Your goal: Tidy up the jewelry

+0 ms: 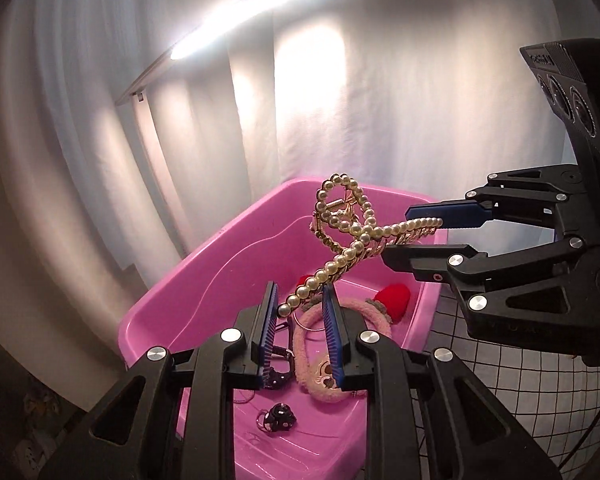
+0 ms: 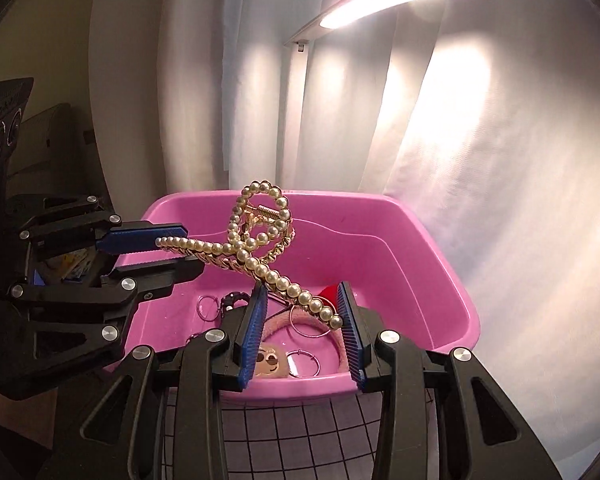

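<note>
A gold hair claw clip trimmed with pearls (image 1: 352, 236) (image 2: 256, 246) hangs in the air above a pink plastic tub (image 1: 204, 280) (image 2: 440, 280). My left gripper (image 1: 300, 300) (image 2: 176, 248) pinches one pearl arm of the clip. My right gripper (image 2: 302, 300) (image 1: 412, 236) pinches the other arm. Both sets of blue-padded fingers are closed on the clip from opposite sides. In the tub lie a pink fuzzy hair tie (image 1: 320, 352), a red plush piece (image 1: 394, 298), gold hoops (image 2: 304, 360) and a small black clip (image 1: 278, 418).
The tub stands on a white cloth with a black grid (image 1: 500, 380) (image 2: 292, 432). White curtains (image 1: 340, 100) hang behind it, under a lit lamp bar (image 1: 260, 4). Dark furniture (image 2: 52, 140) shows at the left in the right wrist view.
</note>
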### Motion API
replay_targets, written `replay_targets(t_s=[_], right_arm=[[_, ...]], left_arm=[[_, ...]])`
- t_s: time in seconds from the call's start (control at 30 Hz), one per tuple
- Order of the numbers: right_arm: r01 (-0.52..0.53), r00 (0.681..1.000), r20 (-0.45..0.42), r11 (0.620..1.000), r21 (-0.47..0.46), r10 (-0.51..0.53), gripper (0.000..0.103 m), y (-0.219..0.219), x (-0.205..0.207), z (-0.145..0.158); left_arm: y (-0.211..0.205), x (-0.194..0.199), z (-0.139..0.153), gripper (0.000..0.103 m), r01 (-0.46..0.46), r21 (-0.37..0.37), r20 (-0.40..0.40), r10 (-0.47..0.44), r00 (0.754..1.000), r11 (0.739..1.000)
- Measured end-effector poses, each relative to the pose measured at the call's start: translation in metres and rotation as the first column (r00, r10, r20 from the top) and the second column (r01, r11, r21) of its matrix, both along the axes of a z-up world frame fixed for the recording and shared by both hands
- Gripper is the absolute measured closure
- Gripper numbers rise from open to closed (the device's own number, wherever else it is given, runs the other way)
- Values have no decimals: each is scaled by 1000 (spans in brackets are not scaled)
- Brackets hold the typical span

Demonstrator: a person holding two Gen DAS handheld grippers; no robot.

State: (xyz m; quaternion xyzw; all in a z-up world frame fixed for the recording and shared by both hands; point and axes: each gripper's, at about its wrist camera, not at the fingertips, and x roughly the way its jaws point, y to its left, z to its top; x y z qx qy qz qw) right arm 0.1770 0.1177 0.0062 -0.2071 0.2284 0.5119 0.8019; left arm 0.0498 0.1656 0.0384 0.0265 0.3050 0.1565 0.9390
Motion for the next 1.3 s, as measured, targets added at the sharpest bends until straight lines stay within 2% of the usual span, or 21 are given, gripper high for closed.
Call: replay_targets(t_s=[0.23,0.43,0.67,0.8,0.87,0.9,0.93,0.97,1.07,1.3], right_arm=[[-7,999,-42,998,-62,5,68,31,24,-15],[-15,996,-88,994,-112,5,68,51,43,-29],[-31,996,-93,985,-172,15,68,70,46,-42],[-26,994,-109,983,-181,6,68,73,49,-46],[-10,994,-113,984,-179,-10,68,73,51,-45],[1,993,-117,984,-178,-22,63,73,53,-44],[11,992,-123,984,-176,-33,50,71,54,-42],[18,992,-124,985,-170,-40,47,70,55,-40],[36,991,-122,986,-160,-56,47,65,57,-35],[65,989,-121,985,-160,-85,46,58,55,-32]], left_arm=[[31,23,-18,80,-13,-79,-62,8,998,997],[41,39,-33,80,-28,-118,-119,14,993,993],[60,52,-46,78,-84,-176,-197,48,979,981],[69,56,-49,77,-104,-220,-226,53,973,970],[70,57,-50,76,-110,-219,-230,59,971,970],[70,58,-51,74,-114,-220,-240,60,969,969],[70,59,-51,62,-120,-224,-251,62,966,967],[71,59,-51,48,-125,-226,-254,65,965,966],[73,56,-46,24,-142,-214,-223,94,970,966],[82,56,-48,23,-217,-228,-248,159,956,949]])
